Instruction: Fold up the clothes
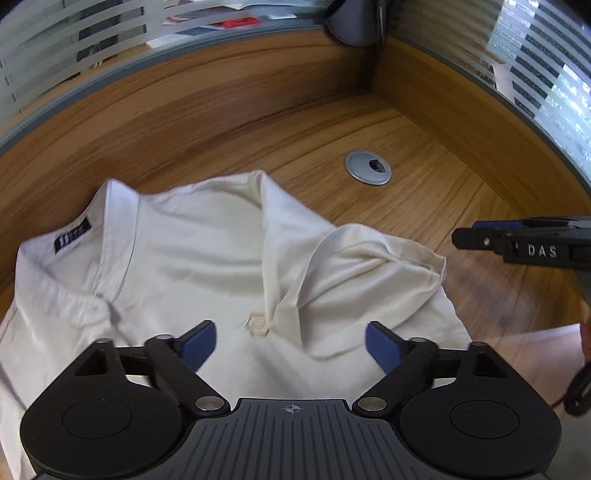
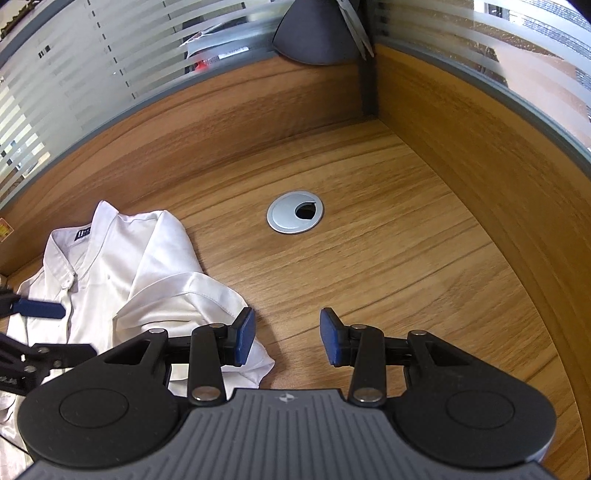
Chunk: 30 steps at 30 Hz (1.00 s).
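Note:
A white polo shirt (image 1: 192, 254) lies on the wooden desk, collar with a dark label to the left, its right sleeve (image 1: 369, 266) folded over onto the chest. My left gripper (image 1: 291, 341) is open and empty just above the shirt's chest. My right gripper (image 2: 288, 338) is open and empty over bare desk, its left finger at the edge of the folded sleeve (image 2: 192, 299). The shirt (image 2: 110, 258) shows at the left of the right wrist view. The right gripper's side (image 1: 524, 247) shows at the right of the left wrist view.
A silver cable grommet (image 1: 368, 167) sits in the wooden desk (image 2: 388, 258) beyond the shirt; it also shows in the right wrist view (image 2: 294, 212). Wooden partition walls with frosted striped glass close the back and right. A dark object (image 2: 314, 33) hangs in the corner.

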{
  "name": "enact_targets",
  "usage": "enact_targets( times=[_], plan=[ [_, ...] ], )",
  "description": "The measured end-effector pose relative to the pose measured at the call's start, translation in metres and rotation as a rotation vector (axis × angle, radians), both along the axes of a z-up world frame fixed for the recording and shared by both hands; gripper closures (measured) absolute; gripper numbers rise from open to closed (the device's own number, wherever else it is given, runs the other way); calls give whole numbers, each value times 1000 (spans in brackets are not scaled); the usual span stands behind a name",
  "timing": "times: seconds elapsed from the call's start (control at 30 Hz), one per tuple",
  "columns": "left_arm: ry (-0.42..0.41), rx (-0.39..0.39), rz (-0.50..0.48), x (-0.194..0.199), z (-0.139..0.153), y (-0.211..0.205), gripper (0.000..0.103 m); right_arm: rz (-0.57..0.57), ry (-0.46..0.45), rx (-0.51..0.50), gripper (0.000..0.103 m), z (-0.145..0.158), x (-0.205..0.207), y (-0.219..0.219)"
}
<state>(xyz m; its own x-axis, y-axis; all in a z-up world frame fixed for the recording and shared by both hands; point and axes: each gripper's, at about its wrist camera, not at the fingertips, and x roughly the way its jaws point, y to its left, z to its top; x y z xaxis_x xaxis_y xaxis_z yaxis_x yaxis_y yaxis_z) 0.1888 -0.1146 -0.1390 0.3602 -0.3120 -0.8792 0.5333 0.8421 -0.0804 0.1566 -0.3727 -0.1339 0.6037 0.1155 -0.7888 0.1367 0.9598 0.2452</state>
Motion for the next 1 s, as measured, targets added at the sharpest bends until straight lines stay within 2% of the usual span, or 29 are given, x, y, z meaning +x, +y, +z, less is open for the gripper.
enact_targets(
  times=[0.07, 0.23, 0.33, 0.5, 0.57, 0.73, 0.83, 1.0],
  plan=[
    [-3, -5, 2, 2, 1, -5, 0, 2, 0, 4, 59, 0, 1, 0],
    [-47, -49, -10, 3, 6, -7, 0, -3, 5, 18, 59, -3, 2, -1],
    [-77, -32, -49, 0, 7, -11, 0, 2, 9, 22, 58, -5, 3, 0],
    [42, -71, -63, 5, -3, -14, 0, 23, 12, 27, 58, -7, 8, 3],
    [25, -39, -45, 3, -5, -16, 0, 35, 13, 30, 58, -7, 11, 4],
    [-66, 68, -94, -6, -7, -26, 0, 70, 14, 32, 55, -9, 19, 7],
    [-88, 73, -142, -10, -7, -29, 0, 86, 18, 43, 47, -11, 24, 10],
    [-92, 100, -179, -12, -12, -35, 0, 109, 24, 53, 47, -14, 31, 16]
  ],
)
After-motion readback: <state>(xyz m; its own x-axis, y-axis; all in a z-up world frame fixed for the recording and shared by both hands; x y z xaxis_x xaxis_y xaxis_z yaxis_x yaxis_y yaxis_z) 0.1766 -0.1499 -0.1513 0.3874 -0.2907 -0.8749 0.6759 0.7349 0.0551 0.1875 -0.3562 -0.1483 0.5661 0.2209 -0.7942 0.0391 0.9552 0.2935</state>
